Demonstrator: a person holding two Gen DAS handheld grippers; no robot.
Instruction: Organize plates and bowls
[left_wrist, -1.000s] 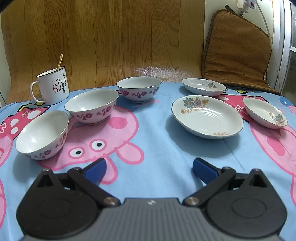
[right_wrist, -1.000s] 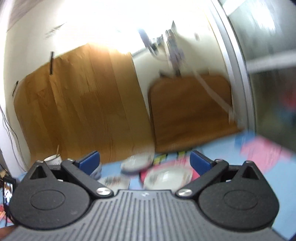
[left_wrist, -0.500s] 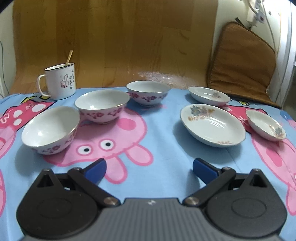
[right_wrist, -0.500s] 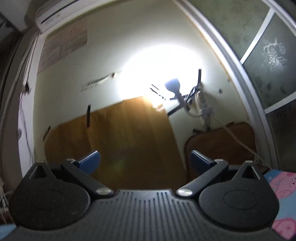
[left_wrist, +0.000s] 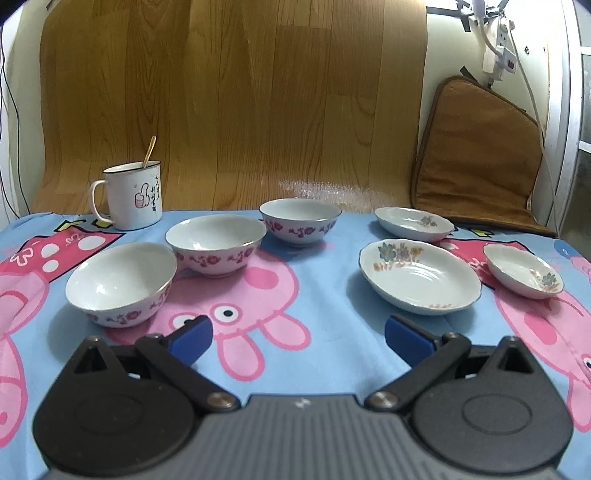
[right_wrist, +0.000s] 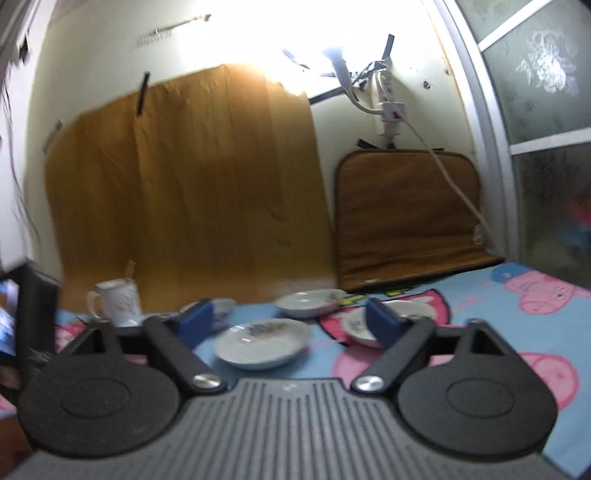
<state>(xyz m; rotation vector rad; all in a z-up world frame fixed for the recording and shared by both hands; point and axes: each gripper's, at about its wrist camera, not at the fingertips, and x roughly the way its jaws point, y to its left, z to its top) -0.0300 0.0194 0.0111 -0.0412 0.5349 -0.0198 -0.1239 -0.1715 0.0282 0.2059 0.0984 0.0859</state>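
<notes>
In the left wrist view three white bowls with purple flowers stand on the left of the cloth: near (left_wrist: 122, 284), middle (left_wrist: 215, 243), far (left_wrist: 300, 220). Three flowered plates lie on the right: large (left_wrist: 420, 280), far (left_wrist: 413, 223), small right (left_wrist: 523, 270). My left gripper (left_wrist: 297, 338) is open and empty, held in front of them. My right gripper (right_wrist: 290, 325) is open and empty, above the table; behind it lie the large plate (right_wrist: 261, 343), the far plate (right_wrist: 308, 302) and the small plate (right_wrist: 360, 325).
A white mug (left_wrist: 133, 195) with a spoon stands at the back left. A brown cushion (left_wrist: 476, 155) leans on the back right wall, with a power strip and cable (left_wrist: 498, 55) above. A wood-pattern sheet (left_wrist: 236, 103) covers the back wall. A dark object (right_wrist: 33, 314) is at the left.
The right gripper has tilted down from facing the wall and lamp; the plates and table have come into its view. The left gripper's view has pitched up slightly; the dishes have not moved.
</notes>
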